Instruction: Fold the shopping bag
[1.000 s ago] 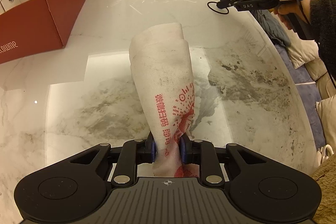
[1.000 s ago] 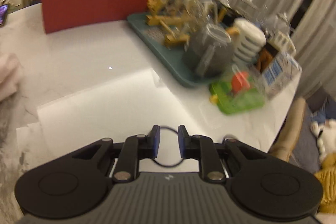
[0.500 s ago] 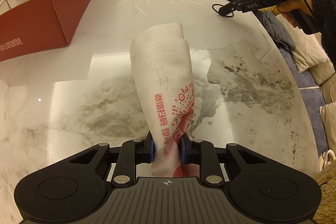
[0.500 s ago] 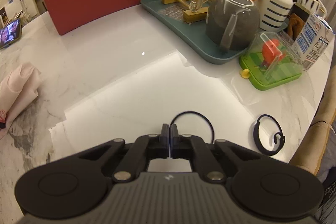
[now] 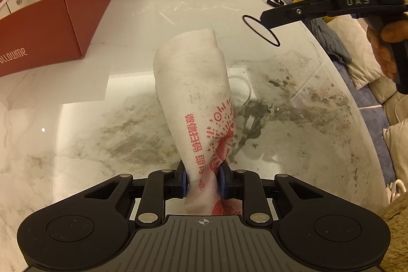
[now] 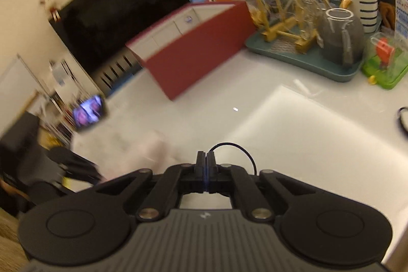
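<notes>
Left gripper [image 5: 202, 181] jaws pinching the near end of the rolled shopping bag [image 5: 196, 98]. Right gripper [image 6: 206, 165] jaws just pressed together on a thin black elastic loop [image 5: 260, 29], now lifted off the tabletop [image 5: 306, 124] and swung toward the bag, probably to bind it. Roll lying on the tabletop, long axis pointing away from the left jaws, far end free.

Glossy marble table [image 5: 293, 103]; matt nonwoven cloth bag [image 5: 196, 93]; cardboard box [image 5: 63, 24]

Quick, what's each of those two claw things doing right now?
Left gripper: closed on the rolled white fabric shopping bag with red print.
Right gripper: shut, pinching a thin black elastic loop.
</notes>
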`<state>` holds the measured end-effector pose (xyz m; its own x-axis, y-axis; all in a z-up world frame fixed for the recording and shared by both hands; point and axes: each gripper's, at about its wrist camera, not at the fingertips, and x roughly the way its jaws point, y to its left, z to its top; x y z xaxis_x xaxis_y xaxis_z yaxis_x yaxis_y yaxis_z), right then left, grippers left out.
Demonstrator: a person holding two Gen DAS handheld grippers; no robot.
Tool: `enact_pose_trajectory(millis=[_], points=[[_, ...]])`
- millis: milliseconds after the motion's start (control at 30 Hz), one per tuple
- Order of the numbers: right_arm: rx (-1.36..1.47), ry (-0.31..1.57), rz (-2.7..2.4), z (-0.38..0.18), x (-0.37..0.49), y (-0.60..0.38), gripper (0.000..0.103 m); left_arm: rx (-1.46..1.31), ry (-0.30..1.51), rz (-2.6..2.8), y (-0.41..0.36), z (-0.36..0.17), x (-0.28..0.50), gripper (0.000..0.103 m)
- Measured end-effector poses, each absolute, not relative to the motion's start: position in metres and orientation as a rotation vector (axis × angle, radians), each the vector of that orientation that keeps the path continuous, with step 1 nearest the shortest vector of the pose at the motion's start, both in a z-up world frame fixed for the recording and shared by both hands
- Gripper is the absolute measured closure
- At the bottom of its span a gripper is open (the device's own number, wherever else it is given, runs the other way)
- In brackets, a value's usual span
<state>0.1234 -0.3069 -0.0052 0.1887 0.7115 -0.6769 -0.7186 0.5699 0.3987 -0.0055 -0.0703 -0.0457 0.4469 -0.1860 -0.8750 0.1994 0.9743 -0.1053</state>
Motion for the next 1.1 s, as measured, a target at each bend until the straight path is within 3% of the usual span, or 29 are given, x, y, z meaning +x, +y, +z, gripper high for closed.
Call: enact_pose_trajectory(millis=[233,400,867,1100], points=[[-0.208,0.848,1.122,0.021,0.080,-0.233,0.103,0.089,1.016,-0.258,-0.072,-0.043,-0.027,0.081],[-0.264,0.906,1.154,0.015,0.071,-0.200,0.103,0.195,0.933,-0.297,-0.075,-0.037,-0.046,0.081],[-0.020,1.128,1.136,-0.019,0.094,-0.219,0.103,0.428,0.816,-0.360,-0.083,-0.040,-0.079,0.081],[0.085,1.138,1.127,-0.024,0.098,-0.228,0.103,0.232,0.876,-0.364,-0.067,-0.036,-0.066,0.081]])
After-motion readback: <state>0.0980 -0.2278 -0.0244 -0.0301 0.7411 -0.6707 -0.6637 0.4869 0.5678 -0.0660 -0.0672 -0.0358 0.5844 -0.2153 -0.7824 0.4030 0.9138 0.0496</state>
